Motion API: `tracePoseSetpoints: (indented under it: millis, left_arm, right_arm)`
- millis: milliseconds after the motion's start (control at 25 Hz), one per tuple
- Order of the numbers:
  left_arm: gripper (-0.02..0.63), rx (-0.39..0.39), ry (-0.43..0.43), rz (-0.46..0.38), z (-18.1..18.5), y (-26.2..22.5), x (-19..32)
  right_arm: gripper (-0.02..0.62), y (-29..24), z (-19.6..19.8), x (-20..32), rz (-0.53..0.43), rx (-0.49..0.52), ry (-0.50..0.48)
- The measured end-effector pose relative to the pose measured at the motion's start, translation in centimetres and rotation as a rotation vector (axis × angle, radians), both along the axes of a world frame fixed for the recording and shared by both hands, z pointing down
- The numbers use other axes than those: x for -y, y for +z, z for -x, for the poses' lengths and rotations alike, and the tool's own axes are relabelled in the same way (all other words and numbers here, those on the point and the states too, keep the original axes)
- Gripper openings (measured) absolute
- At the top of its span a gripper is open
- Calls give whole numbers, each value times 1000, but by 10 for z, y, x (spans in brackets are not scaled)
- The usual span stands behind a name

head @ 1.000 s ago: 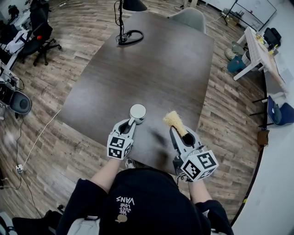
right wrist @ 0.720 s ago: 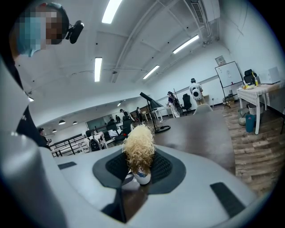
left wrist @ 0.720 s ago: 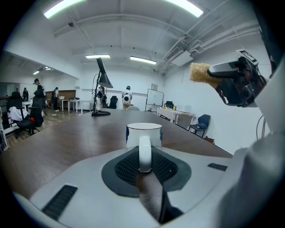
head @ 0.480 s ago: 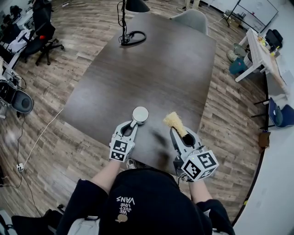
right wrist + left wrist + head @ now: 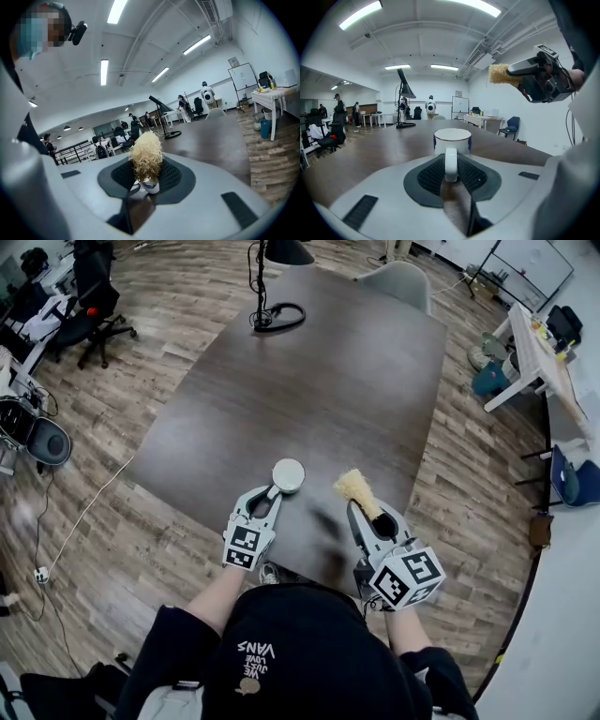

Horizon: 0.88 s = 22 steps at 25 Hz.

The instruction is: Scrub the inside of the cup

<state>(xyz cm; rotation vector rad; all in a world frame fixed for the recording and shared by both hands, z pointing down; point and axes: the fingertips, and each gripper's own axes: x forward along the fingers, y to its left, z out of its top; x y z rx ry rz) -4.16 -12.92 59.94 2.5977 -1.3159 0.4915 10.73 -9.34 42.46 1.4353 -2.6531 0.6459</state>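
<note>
upright white cup [image 5: 288,475] near the dark table's [image 5: 309,381] front edge, left gripper [image 5: 273,492] jaws clamped on its handle, right gripper [image 5: 367,513] jaws closed on a straw-coloured brush [image 5: 354,486], bristles beside the cup, apart from it

cup [image 5: 288,475] nudged rightward, perhaps toward brush [image 5: 356,487]

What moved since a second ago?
Hardly anything. The left tongs shifted a tiny bit with the cup, still clamped on its handle. The right tongs keep holding the brush up beside it, unchanged.
</note>
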Motion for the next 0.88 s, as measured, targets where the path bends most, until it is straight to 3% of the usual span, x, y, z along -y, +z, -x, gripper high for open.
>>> tracePoseSetpoints:
  millis: [240, 640, 880]
  left_arm:
    - [69, -13, -5, -10, 4, -10, -8]
    - [69, -98, -101, -66, 22, -88, 0]
    - [69, -153, -50, -61, 11, -134, 6]
  right_arm:
    - [100, -1, 5, 2, -7, 8, -15]
    - [100, -6, 13, 8, -29, 19, -35]
    - [100, -12, 21, 15, -46, 28, -54]
